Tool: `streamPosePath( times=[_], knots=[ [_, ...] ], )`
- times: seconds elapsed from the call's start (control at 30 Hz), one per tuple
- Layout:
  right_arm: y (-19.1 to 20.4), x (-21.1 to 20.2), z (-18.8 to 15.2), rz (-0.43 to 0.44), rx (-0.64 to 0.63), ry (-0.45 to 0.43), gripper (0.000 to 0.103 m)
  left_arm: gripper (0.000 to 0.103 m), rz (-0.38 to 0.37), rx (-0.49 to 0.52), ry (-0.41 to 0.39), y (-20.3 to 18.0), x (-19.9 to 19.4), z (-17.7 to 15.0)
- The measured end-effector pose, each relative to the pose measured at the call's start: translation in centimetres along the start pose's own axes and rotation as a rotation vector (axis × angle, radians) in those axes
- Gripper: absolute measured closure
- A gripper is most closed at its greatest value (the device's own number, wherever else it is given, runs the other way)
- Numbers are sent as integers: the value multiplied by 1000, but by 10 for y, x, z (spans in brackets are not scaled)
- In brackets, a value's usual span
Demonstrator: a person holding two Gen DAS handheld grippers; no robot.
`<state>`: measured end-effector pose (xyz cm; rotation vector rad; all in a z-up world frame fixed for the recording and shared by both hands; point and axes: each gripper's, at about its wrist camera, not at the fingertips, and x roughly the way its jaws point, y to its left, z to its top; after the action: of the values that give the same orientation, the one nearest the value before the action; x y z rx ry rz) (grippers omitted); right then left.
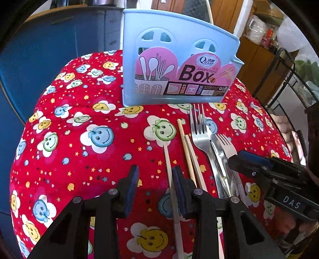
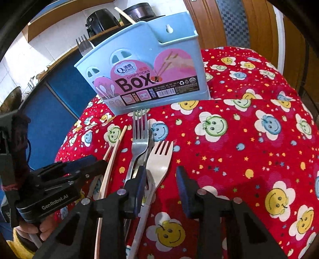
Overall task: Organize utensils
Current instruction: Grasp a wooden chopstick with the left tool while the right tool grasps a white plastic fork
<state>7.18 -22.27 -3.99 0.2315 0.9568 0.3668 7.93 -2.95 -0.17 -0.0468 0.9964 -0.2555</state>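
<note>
At lower centre, the left tool (image 1: 155, 179) gapes beside a chopstick (image 1: 168, 169); the right tool (image 2: 162, 179) straddles the white fork (image 2: 159, 159), ungripped. Each should centre before clenching, then lift toward the blue box (image 2: 143, 79) at upper centre.

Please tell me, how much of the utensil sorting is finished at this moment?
Done: one fork and one chopstick already stand in the blue box. In hand: nothing yet; the left gripper and right gripper are open, low over the pile. Left on the cloth: chopsticks, metal fork, a white fork.
</note>
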Motion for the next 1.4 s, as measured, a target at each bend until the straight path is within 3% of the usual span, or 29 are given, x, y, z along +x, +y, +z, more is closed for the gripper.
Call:
streamPosePath(
  times=[0.1,0.33,0.37,0.4,0.73,0.9,1.13,1.4],
  knots=[
    [-1,3,3,12,5,7,74,69,-9,-16,-4,2,2,2],
    [3,7,9,21,-15,9,80,95,-38,-23,-5,6,3,5],
    [3,6,9,19,-21,6,94,96,-47,-24,-4,6,3,4],
    [4,4,10,14,-31,-2,96,96,-54,-25,-4,6,3,5],
    [0,-1,12,-19,-45,-8,96,99,-55,-82,-20,20,0,7],
    [0,10,19,-21,-48,59,95,99,-77,-109,33,27,9,12],
    [1,18,29,-10,-73,105,95,99,-78,-59,83,26,12,20],
    [3,-15,31,-14,-102,-22,97,99,-114,-98,-13,31,-13,20]
  ],
)
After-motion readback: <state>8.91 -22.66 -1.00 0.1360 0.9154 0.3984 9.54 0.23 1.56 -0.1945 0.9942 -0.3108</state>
